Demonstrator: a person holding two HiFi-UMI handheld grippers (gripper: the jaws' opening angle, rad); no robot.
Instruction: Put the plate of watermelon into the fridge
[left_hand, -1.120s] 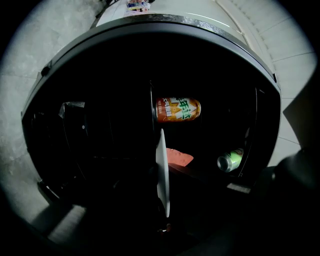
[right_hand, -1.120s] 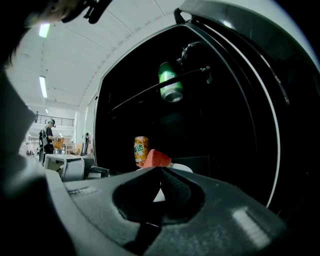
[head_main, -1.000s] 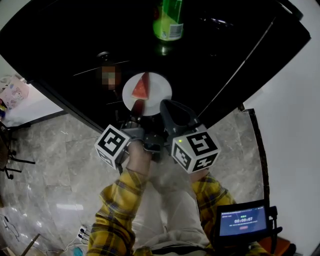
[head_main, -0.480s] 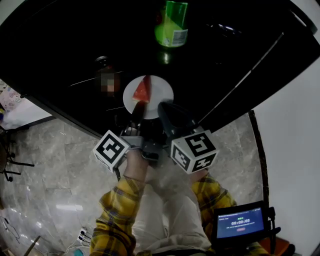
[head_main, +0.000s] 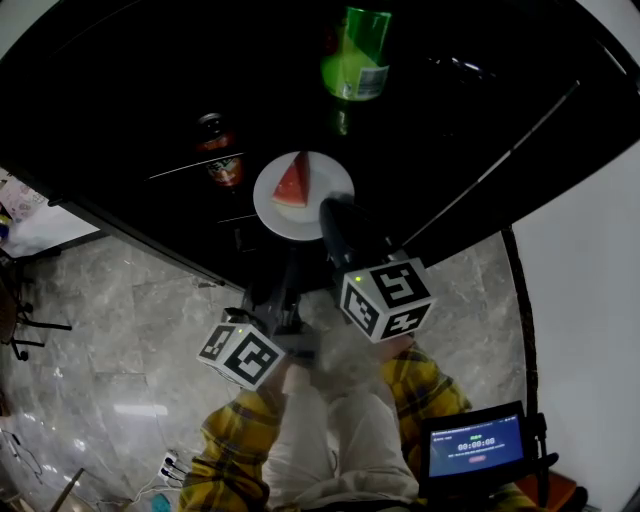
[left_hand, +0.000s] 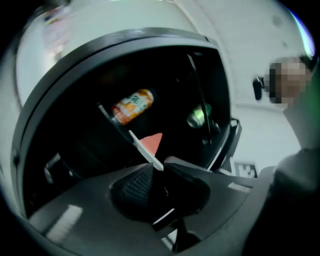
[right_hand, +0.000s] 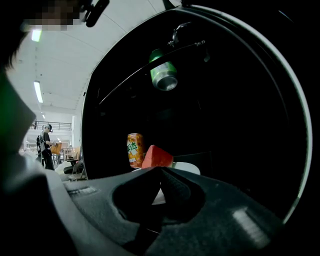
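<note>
A white plate (head_main: 328, 203) with a red watermelon wedge (head_main: 293, 185) sits on a shelf inside the dark fridge (head_main: 120, 90). My right gripper (head_main: 332, 213) is shut on the plate's near right rim; in the right gripper view the plate (right_hand: 188, 168) and wedge (right_hand: 157, 156) lie just past its jaws (right_hand: 159, 173). My left gripper (head_main: 285, 287) hangs back from the plate. Its jaws are opening and hold nothing. In the left gripper view the plate (left_hand: 142, 147) shows edge-on beyond the jaw tips (left_hand: 161, 169), with the wedge (left_hand: 153, 141) on it.
A green can (head_main: 355, 55) stands deeper in the fridge, behind the plate. An orange drink can (head_main: 222, 165) stands to the plate's left on the shelf. The fridge's front edge runs across below the plate, above a marble floor (head_main: 110, 320). A small screen (head_main: 478, 445) sits at the lower right.
My left gripper has let go of the plate's near rim and drawn back toward me. The right gripper keeps hold of the plate, which sits slightly further right.
</note>
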